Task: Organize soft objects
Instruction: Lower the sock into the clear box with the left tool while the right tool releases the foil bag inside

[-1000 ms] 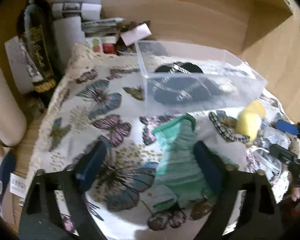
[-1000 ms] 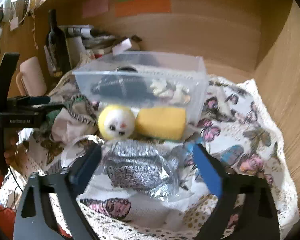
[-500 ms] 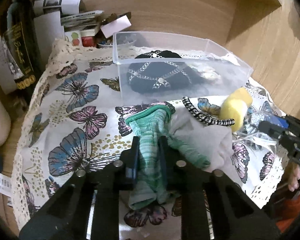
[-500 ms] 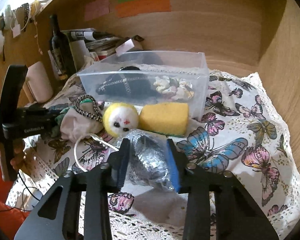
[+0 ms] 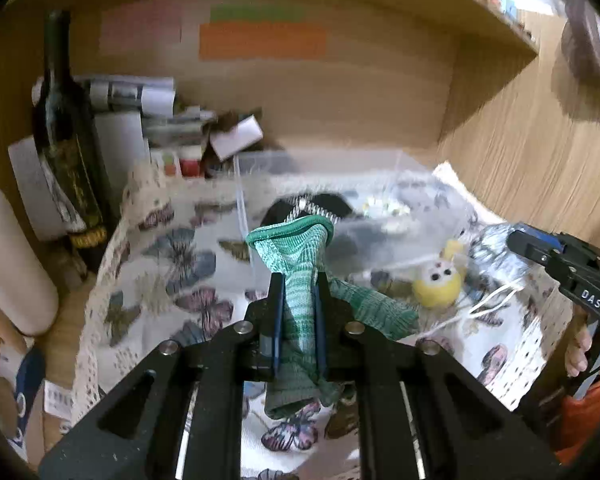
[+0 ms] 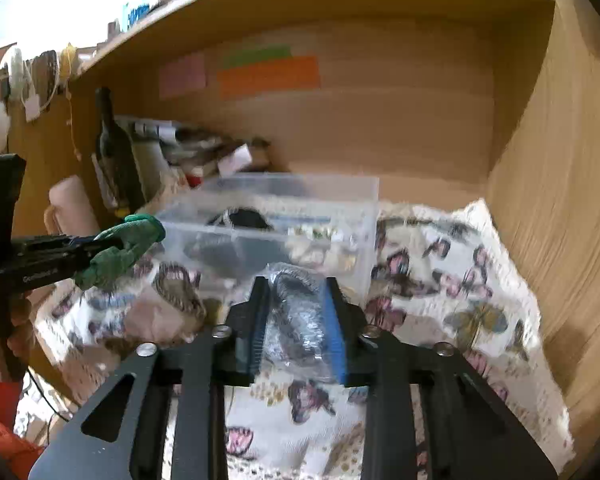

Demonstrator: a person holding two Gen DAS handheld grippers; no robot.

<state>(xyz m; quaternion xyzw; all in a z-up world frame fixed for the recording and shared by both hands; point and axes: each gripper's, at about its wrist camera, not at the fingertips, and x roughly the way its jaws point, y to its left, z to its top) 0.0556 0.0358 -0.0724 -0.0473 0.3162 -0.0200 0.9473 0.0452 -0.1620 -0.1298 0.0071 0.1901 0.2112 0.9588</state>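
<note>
We see a butterfly-print tablecloth (image 6: 452, 280) covering a table set in a wooden alcove (image 6: 400, 120), with a dark bottle (image 5: 66, 152) at the back left. Our left gripper (image 5: 297, 312) clenches a green sock (image 5: 300, 264) above the cloth, near the clear plastic bin (image 6: 284, 216). Our right gripper (image 6: 298, 320) grips a silvery bagged bundle (image 6: 300, 312) just before that bin.

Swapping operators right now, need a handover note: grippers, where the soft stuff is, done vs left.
Left gripper: shut on the green sock, lifted off the butterfly cloth.
Right gripper: shut on the silvery bagged item, held in front of the clear bin.
Done: the bin already holds a dark item and a pale one.
Left: drop both held items in the bin, then the yellow plush ball and the beige cloth, both on the butterfly cloth.
</note>
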